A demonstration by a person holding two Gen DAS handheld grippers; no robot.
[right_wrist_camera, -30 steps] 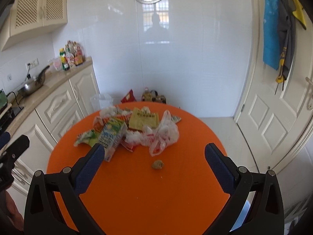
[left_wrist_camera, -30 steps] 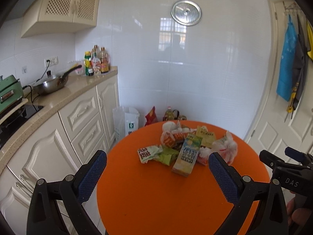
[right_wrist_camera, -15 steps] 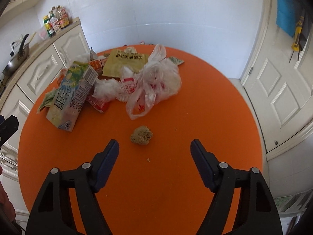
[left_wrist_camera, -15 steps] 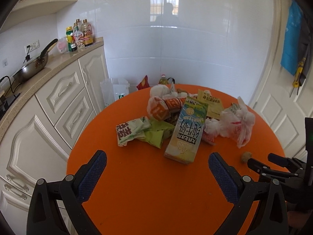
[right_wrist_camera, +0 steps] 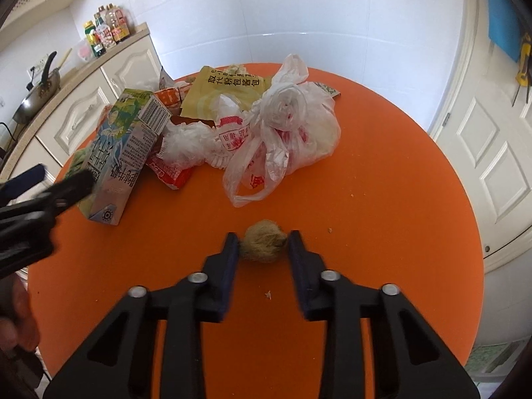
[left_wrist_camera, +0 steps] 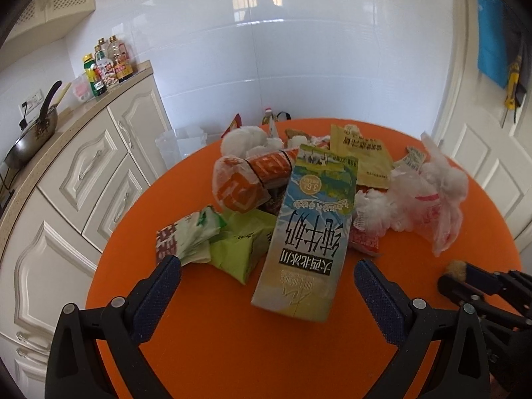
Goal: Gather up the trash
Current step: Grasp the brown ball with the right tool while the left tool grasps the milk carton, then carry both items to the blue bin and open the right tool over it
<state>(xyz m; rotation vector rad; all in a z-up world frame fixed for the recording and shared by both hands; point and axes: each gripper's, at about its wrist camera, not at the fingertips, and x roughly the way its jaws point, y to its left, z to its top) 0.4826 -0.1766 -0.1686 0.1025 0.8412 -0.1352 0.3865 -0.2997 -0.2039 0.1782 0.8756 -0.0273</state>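
The right tool [right_wrist_camera: 263, 236] sits low over a round orange table [right_wrist_camera: 382, 206], its two dark fingers narrowed around a small brown fuzzy ball [right_wrist_camera: 264, 244] that lies on the tabletop; both pads appear to touch its sides. The left tool [left_wrist_camera: 266, 281] hovers near the table's left side with its fingers spread wide, holding nothing, its tips framing a tall milk carton [left_wrist_camera: 307, 229] lying flat (blue and green, printed with Chinese characters). Behind the carton lies a heap of trash: a crumpled white plastic bag [right_wrist_camera: 286, 133], a yellow paper packet [right_wrist_camera: 219, 91], green snack wrappers [left_wrist_camera: 239, 246] and an orange wrapper [left_wrist_camera: 246, 183]. The ball lies apart from that heap, nearer the camera.
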